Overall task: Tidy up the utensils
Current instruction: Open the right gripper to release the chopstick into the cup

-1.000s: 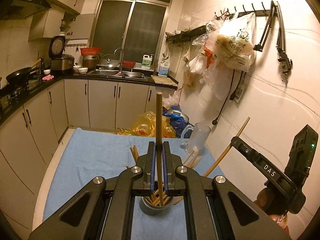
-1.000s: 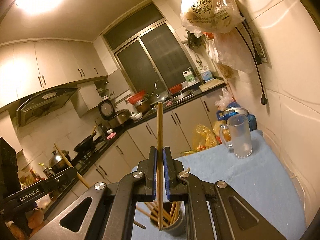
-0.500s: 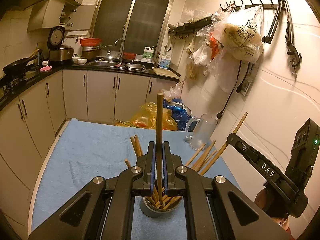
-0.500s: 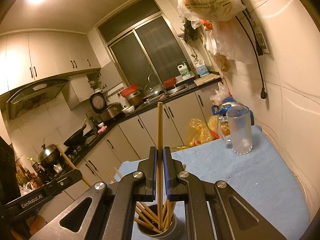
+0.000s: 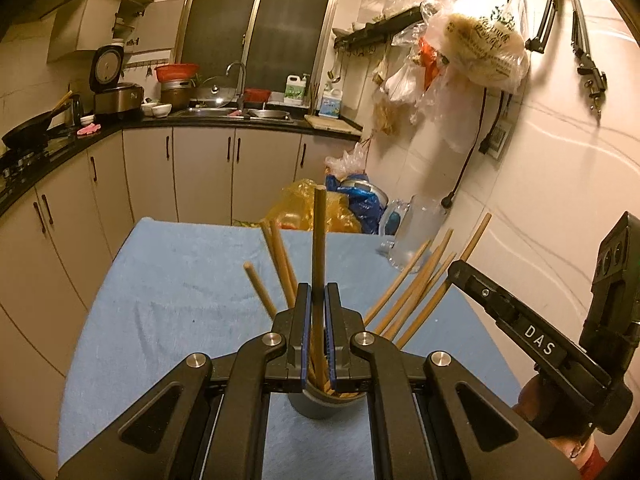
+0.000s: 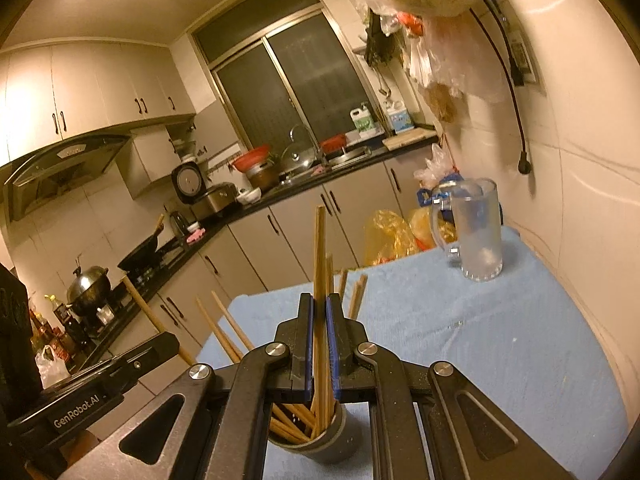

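Two grippers, one chopstick each. Left gripper point(image 5: 316, 332): my jaws are pinched narrow on a single wooden chopstick point(image 5: 319, 248), held upright near its middle, its lower end already inside the grey holder cup point(image 5: 320, 406). Right gripper point(image 6: 318, 344): my jaws are likewise clamped on a second chopstick point(image 6: 319, 264), upright, its lower end among the sticks in the same holder cup point(image 6: 332, 436). The cup stands on the blue tablecloth point(image 5: 160, 300); a loose bundle of chopsticks point(image 5: 412, 292) fans out of it toward both sides. A frosted glass mug point(image 6: 476, 232) stands well apart, near the wall.

Handling, as I judge it: each stick is light, stiff and smooth, so it could slide or pivot between flat pads. A mid-length grip keeps it vertical. The cup looks light and top-heavy with leaning sticks; a sideways nudge could tip it.
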Available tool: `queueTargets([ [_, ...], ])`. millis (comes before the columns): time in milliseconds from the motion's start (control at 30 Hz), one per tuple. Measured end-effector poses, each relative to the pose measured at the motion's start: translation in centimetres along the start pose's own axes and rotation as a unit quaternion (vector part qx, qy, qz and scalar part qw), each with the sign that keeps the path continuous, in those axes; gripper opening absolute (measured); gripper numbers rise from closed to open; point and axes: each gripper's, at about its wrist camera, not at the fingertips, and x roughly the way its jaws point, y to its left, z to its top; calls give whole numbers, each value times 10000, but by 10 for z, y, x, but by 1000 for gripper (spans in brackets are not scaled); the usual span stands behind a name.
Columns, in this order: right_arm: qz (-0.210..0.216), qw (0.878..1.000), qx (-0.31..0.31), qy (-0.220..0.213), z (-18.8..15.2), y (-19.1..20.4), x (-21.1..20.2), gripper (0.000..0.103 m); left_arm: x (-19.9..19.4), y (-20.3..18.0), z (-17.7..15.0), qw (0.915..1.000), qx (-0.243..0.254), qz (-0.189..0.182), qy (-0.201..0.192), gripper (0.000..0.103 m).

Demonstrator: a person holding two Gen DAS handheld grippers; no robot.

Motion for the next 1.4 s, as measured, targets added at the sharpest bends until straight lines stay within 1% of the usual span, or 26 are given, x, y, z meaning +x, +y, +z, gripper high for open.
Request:
queueTargets([
  [400, 4, 9993, 68, 363, -15, -5, 12, 8, 7, 5, -11, 9998, 104, 188, -11, 6],
  [733, 70, 9997, 166, 181, -9, -8, -10, 8, -3, 0, -13, 9990, 177, 380, -140, 7],
  [833, 38, 9998, 133, 115, -7, -7, -22, 8, -8, -2, -14, 9984, 198, 490, -189, 11],
  [967, -25, 9999, 138, 46, -8, -8, -38, 8, -19, -3, -18, 9969, 214, 700, -302, 22],
  [1033, -67, 9999, 132, 53, -12, -9, -46, 9, -25, -1, -22, 9959, 206, 811, -331, 24],
  [1233, -113, 9996, 199, 158, -27, -12, -66, 17, -42, 6, -36, 9933, 169, 1084, -361, 29],
  [1333, -128, 9995, 174, 220, -35, -10, -75, 24, -54, 6, -46, 9905, 215, 1296, -409, 33],
  [1400, -131, 9995, 145, 240, -41, -7, -82, 31, -62, 8, -52, 9897, 197, 1350, -430, 38],
])
